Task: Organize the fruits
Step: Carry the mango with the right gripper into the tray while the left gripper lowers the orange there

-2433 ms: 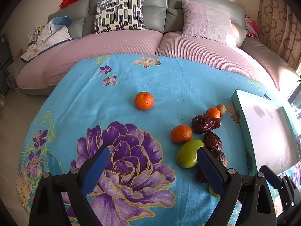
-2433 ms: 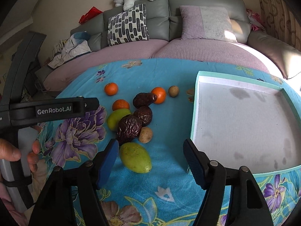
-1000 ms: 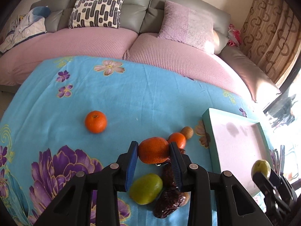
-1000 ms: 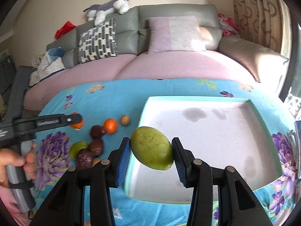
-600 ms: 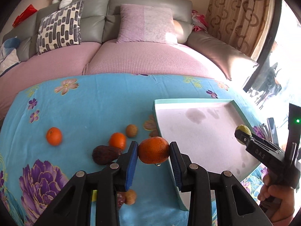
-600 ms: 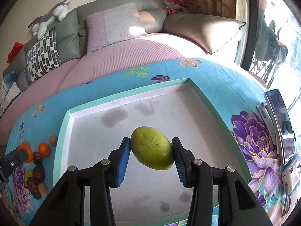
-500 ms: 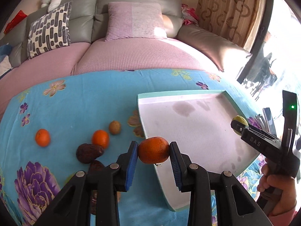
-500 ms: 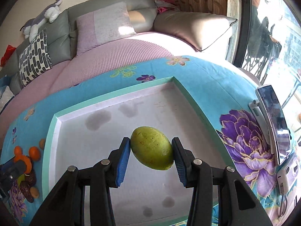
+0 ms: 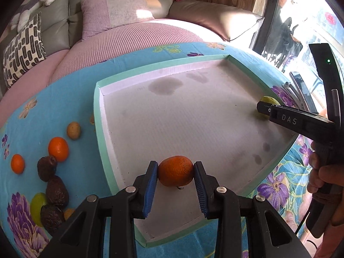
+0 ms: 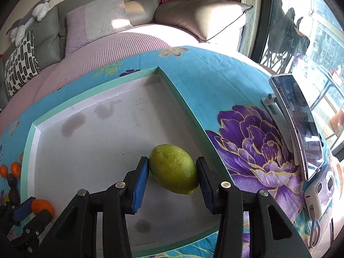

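My left gripper [image 9: 175, 174] is shut on an orange [image 9: 175, 169], held low over the near-left part of the white tray with a green rim [image 9: 99, 116]. My right gripper [image 10: 173, 169] is shut on a green mango [image 10: 172, 167], low over the tray [image 10: 180, 99] next to its right rim. The left wrist view catches the mango [image 9: 268, 100] at the right gripper's tip. The right wrist view catches the held orange [image 10: 42, 208] at bottom left. Loose on the blue cloth left of the tray lie two oranges [image 9: 58, 149], a small brown fruit [image 9: 73, 130], dark dates [image 9: 57, 190] and a green mango [image 9: 37, 206].
A phone on a stand [image 10: 298, 124] and a white device [image 10: 320, 193] sit on the cloth right of the tray. A hand [image 9: 326, 176] holds the right gripper's handle. A sofa with pillows [image 9: 116, 13] runs behind the table; a window is at the right.
Both grippers picked up their fruit from the pile and carried it right, over the tray. In the last half second they came lower and closer to the tray floor.
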A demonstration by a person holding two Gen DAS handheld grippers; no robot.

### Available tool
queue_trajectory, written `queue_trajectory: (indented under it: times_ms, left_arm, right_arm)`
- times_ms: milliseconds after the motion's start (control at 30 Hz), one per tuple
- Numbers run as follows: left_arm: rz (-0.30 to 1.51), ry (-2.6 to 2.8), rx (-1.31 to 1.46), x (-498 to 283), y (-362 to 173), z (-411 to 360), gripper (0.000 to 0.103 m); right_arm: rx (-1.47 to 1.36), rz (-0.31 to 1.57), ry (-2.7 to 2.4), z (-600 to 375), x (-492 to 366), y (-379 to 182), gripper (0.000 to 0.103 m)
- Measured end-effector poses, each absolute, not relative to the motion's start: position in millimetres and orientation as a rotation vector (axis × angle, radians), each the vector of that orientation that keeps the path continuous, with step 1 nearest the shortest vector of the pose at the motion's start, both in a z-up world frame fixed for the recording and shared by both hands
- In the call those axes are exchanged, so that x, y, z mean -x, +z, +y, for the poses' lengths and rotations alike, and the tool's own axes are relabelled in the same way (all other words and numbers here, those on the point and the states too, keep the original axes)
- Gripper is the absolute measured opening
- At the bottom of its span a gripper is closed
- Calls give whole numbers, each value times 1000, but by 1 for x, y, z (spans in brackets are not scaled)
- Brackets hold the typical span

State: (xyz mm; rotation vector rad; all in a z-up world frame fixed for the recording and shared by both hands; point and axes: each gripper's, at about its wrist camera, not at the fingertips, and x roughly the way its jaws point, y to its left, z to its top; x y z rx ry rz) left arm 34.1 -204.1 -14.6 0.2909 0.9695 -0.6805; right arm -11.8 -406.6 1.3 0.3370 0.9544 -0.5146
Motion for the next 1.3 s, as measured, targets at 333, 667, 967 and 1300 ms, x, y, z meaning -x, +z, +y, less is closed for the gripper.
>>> queue_trajectory:
  times_ms: [333, 667, 967, 1300]
  left_arm:
    - [962, -666, -303, -33, -10, -204, 37]
    - [921, -679, -291, -28, 9, -195, 38]
    - [901, -654, -262, -33, 18, -184, 39]
    - [922, -383, -136, -80, 12, -116, 60]
  right_arm:
    - [-359, 946, -511, -410, 13, 2, 47]
    - [-343, 883, -524, -408, 18, 19, 51]
    - [-319, 882, -512, -402, 14, 20, 51]
    - [-287, 880, -478, -390, 9, 22, 51]
